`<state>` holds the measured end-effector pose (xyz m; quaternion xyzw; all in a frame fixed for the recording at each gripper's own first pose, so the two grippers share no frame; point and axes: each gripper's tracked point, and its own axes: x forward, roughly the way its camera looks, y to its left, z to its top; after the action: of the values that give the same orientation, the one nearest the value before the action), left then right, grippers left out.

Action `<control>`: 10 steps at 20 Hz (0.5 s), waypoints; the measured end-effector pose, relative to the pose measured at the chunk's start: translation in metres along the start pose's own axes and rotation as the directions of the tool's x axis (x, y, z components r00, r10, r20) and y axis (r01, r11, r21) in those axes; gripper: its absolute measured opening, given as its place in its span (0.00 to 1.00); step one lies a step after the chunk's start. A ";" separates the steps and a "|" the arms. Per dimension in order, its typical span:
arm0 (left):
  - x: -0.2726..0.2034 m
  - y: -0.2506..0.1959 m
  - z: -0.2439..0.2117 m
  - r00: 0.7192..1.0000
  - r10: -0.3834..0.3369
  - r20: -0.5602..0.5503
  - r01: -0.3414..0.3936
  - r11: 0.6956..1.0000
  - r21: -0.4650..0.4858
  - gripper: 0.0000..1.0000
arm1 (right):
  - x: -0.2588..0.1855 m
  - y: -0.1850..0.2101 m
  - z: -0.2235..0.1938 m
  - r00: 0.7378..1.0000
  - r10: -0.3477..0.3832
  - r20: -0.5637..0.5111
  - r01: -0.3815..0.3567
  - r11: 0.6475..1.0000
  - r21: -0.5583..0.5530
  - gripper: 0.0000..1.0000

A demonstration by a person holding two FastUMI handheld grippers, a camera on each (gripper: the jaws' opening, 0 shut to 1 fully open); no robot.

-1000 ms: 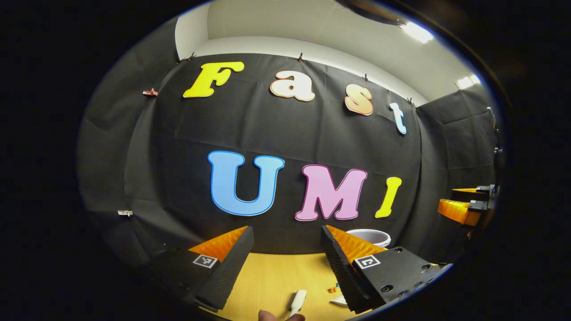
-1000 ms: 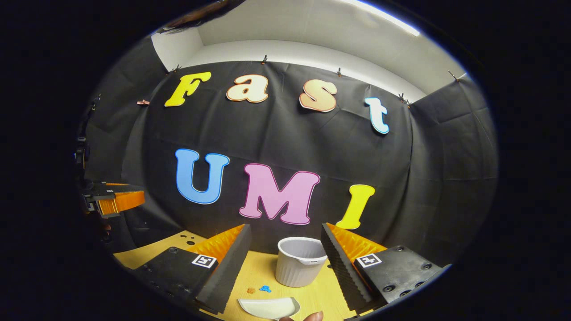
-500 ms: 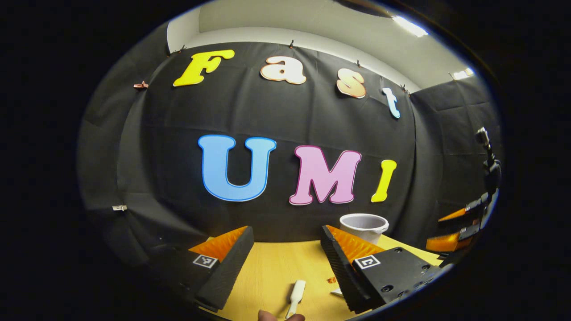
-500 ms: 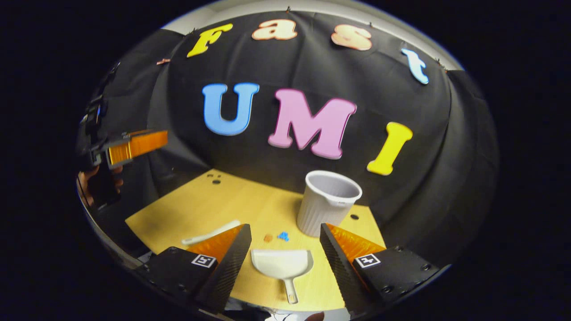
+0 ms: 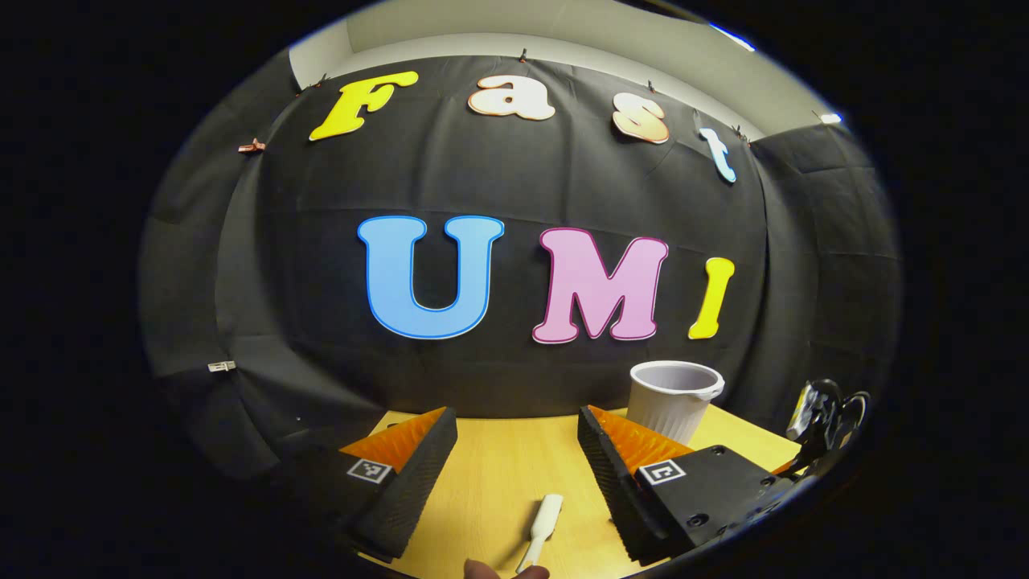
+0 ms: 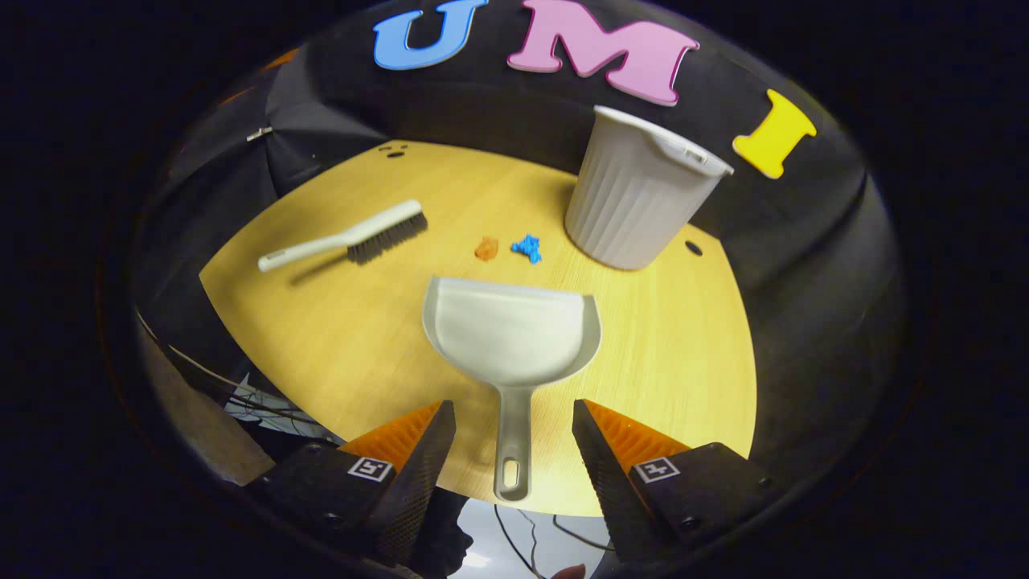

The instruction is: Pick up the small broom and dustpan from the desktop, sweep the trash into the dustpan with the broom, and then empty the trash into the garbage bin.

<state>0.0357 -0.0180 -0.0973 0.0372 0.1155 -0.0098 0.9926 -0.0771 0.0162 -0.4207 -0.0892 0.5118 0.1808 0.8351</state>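
Dustpan (image 6: 512,331) pale grey, flat on desk (image 6: 675,354) (handle between spread right jaws); left jaws spread too.

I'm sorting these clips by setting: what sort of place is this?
Probably a staged recording booth, not a home: black cloth wall behind a small wooden desktop set with a dustpan, broom and white bin.
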 end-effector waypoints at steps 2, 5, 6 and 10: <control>0.003 0.000 -0.004 1.000 0.015 -0.013 -0.015 1.000 0.004 0.96 | 0.025 0.003 -0.012 0.999 0.020 -0.047 -0.018 0.999 0.045 0.90; 0.008 0.000 -0.009 0.999 0.030 -0.030 -0.030 0.999 0.010 0.95 | 0.059 0.003 -0.021 0.994 0.039 -0.101 -0.030 0.995 0.096 0.89; 0.009 0.001 -0.010 0.999 0.040 -0.031 -0.039 0.999 0.015 0.95 | 0.068 0.004 -0.021 0.992 0.047 -0.115 -0.034 0.993 0.113 0.89; 0.014 0.005 -0.016 0.996 0.073 -0.051 -0.072 0.997 0.022 0.96 | 0.094 0.005 -0.019 0.986 0.073 -0.151 -0.046 0.984 0.173 0.86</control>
<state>0.0455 -0.0122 -0.1158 0.0516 0.1395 0.0258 0.9885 -0.0558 0.0338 -0.5125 -0.0165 0.5918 0.1541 0.7910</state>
